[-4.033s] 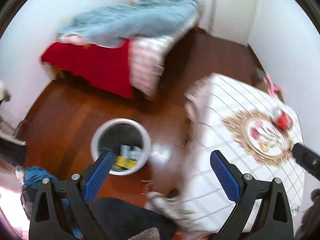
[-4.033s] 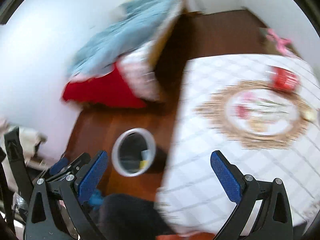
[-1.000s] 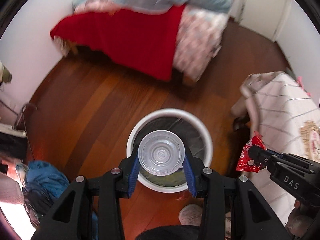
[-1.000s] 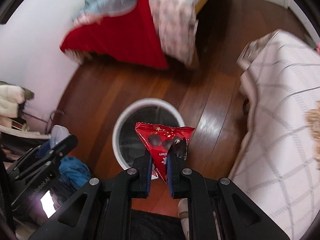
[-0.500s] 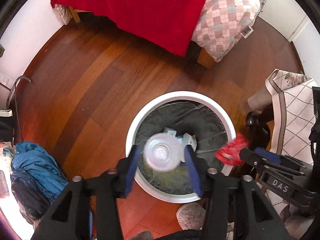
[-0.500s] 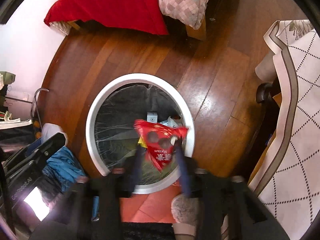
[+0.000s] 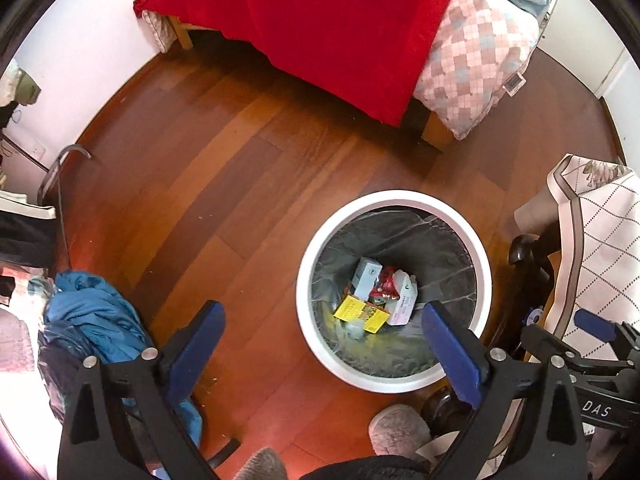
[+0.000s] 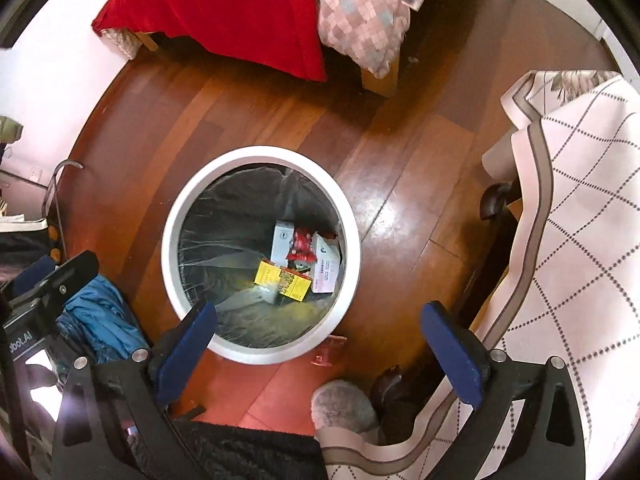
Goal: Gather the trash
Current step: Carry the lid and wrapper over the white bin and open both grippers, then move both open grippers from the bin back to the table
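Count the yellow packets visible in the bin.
2, lying side by side on the bin floor: the left yellow packet and the right yellow packet. More may be buried underneath.

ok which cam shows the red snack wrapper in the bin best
The right wrist view: the red snack wrapper lies unobstructed at the bottom of the white bin, near picture centre. The left wrist view also shows it, but smaller and further off-centre.

In the left wrist view the letters "DAS" stand in white on the black body of the right tongs (image 7: 596, 326). In the right wrist view "bot.AI" shows on the left tongs (image 8: 44, 276). Print on the boxes in the trash bin (image 8: 188, 200) is too small to read.
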`<action>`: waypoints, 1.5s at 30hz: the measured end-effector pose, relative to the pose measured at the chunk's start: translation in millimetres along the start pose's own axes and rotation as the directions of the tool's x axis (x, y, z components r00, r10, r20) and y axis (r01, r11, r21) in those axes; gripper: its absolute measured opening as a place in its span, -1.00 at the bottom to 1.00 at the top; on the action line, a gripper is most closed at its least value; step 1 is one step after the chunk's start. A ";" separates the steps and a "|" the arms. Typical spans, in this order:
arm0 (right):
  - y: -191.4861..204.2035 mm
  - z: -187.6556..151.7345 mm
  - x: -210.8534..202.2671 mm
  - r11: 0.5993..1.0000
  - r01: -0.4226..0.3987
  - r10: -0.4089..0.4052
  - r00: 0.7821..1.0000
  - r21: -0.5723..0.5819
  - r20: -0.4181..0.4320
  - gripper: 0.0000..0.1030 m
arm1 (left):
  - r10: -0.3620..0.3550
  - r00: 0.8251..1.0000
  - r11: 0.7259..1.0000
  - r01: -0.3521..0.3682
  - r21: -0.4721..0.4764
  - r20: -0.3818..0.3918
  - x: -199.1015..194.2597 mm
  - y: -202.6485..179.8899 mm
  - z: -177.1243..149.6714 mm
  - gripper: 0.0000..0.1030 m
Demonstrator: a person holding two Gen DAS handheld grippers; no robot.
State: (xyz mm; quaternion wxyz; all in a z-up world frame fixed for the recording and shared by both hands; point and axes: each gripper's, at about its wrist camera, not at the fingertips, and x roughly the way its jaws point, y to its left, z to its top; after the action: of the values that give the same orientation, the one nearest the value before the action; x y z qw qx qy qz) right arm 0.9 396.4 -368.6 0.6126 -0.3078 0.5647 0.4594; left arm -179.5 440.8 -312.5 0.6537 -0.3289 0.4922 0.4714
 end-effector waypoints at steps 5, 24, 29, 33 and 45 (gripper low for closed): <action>2.5 -11.3 -26.7 1.000 0.015 -0.015 0.999 -0.007 0.030 1.00 | -0.001 1.000 1.000 0.001 0.001 0.030 -23.8 2.8 -8.4 0.99; 5.9 -64.7 -189.1 0.997 -0.078 0.082 0.967 -0.024 0.243 1.00 | -0.075 0.980 0.997 0.067 0.050 0.183 -159.9 -5.1 -46.7 0.99; -4.9 -85.1 -237.3 0.985 -0.174 0.165 0.938 -0.001 0.306 1.00 | -0.076 0.970 0.996 0.065 0.055 0.230 -200.2 -12.8 -56.3 0.99; -34.9 -105.1 -264.9 0.967 -0.249 0.217 0.914 0.052 0.343 1.00 | -0.063 0.971 0.996 0.049 0.069 0.229 -216.2 -34.8 -65.9 0.99; -282.0 -197.9 -282.4 0.859 -0.068 -0.102 0.948 0.507 0.301 1.00 | -0.213 0.970 0.912 0.155 0.381 0.114 -158.7 -253.5 -109.5 0.99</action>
State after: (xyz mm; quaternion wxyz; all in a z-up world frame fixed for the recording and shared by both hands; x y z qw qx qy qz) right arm 193.5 48.8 -167.5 0.7588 -0.0615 0.5575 0.3310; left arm 11.1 210.5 -202.5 0.7812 -0.2079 0.4871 0.3306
